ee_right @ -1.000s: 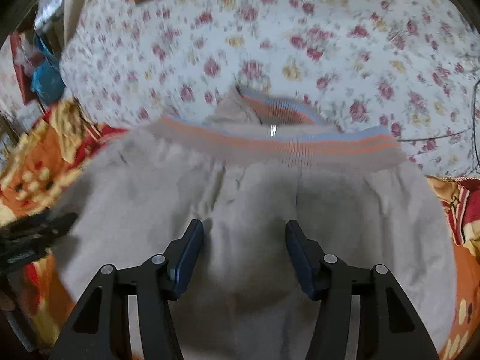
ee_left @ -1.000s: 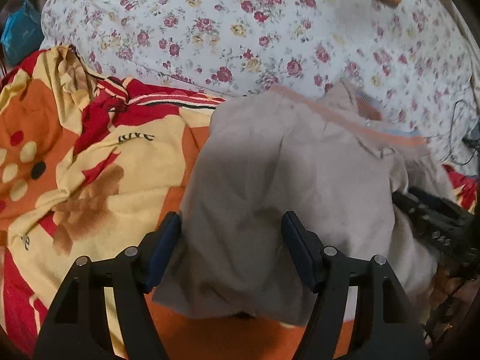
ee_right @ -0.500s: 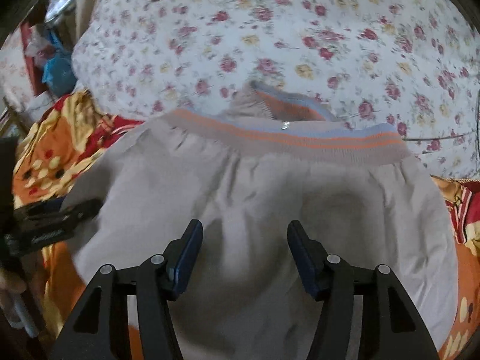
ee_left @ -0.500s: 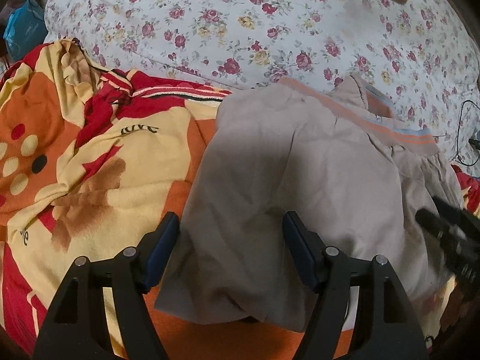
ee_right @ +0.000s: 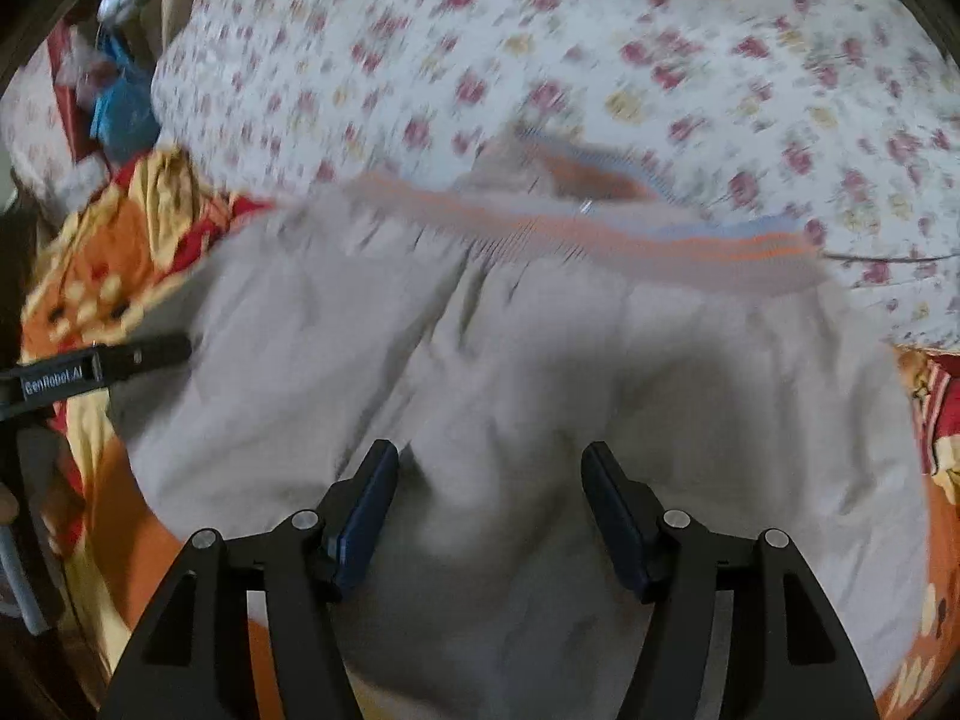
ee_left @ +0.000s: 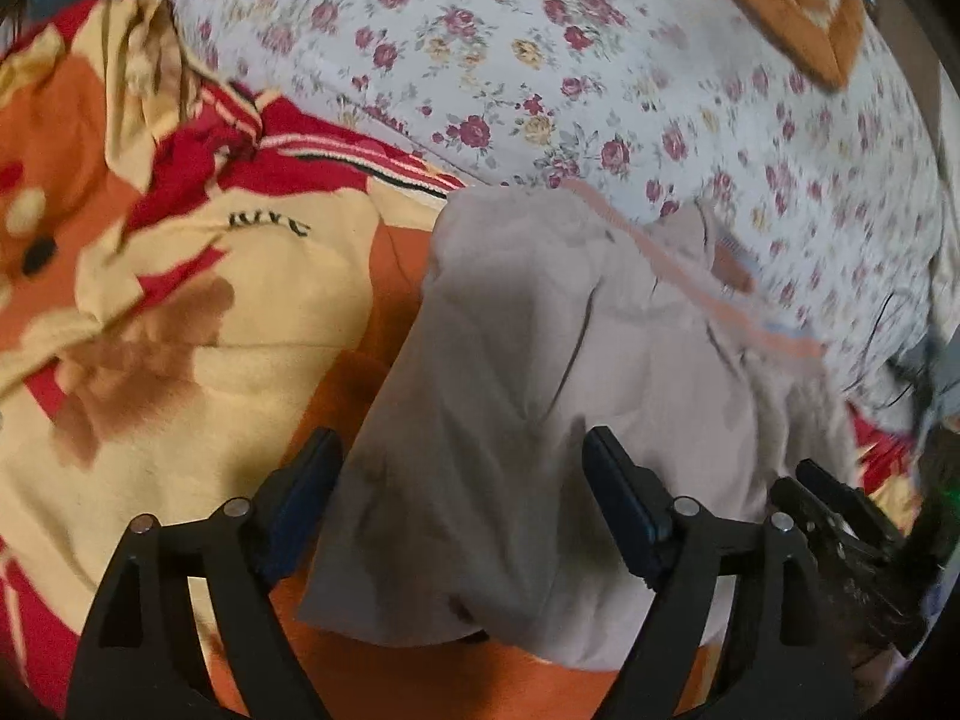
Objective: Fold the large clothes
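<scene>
A beige garment [ee_left: 540, 372] with an orange and blue striped waistband [ee_right: 600, 234] lies folded on the bed, its waistband toward the floral pillow. My left gripper [ee_left: 462, 498] is open over the garment's left near part, its left finger over the blanket. My right gripper [ee_right: 489, 510] is open and empty just above the garment's near middle. The right gripper's tip shows in the left wrist view [ee_left: 840, 516], and the left gripper's tip shows in the right wrist view [ee_right: 96, 366].
An orange, yellow and red cartoon blanket [ee_left: 180, 312] covers the bed under and left of the garment. A large white floral pillow [ee_left: 600, 60] lies behind it. A dark cable [ee_right: 888, 258] runs over the pillow at right. Blue clutter [ee_right: 120, 108] sits far left.
Both grippers stay open. The views have shifted a little and are blurred by motion; the right gripper has come back closer beside the left one. The garment shows new creases.
</scene>
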Demonstrator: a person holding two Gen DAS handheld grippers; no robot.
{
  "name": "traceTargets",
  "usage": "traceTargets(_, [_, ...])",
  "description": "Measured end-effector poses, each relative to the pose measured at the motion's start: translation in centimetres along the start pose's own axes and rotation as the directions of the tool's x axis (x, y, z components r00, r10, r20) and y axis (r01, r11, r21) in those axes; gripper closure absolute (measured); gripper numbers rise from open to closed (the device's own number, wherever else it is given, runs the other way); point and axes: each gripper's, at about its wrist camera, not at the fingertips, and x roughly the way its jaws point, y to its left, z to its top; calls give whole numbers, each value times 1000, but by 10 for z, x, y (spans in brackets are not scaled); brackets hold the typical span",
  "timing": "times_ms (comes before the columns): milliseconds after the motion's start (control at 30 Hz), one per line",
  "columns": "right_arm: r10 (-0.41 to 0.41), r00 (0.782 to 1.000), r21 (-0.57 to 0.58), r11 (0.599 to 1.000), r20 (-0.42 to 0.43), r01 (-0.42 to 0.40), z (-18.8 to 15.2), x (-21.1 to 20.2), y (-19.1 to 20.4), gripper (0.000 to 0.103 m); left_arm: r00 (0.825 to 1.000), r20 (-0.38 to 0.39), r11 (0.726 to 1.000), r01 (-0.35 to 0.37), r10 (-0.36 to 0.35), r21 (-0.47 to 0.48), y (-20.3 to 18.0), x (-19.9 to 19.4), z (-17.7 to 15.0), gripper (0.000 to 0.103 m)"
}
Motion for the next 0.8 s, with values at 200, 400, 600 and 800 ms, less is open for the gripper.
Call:
traceTargets(200, [-56,996,71,996,-70,61,3,30,-26,38,997,-13,995,68,-70,-73,10,6,10,21])
traceTargets(400, [12,998,99,995,-68,-5,12,24,-24,38,991,-38,985,122,-127,-122,20,29,30,20])
traceTargets(600, [52,998,83,995,-33,-49,18,26,-22,38,982,-66,982,174,-179,-76,10,48,41,18])
traceTargets(800, [43,997,77,996,-64,-38,15,48,-21,34,978,-54,976,195,-201,-98,13,59,49,13])
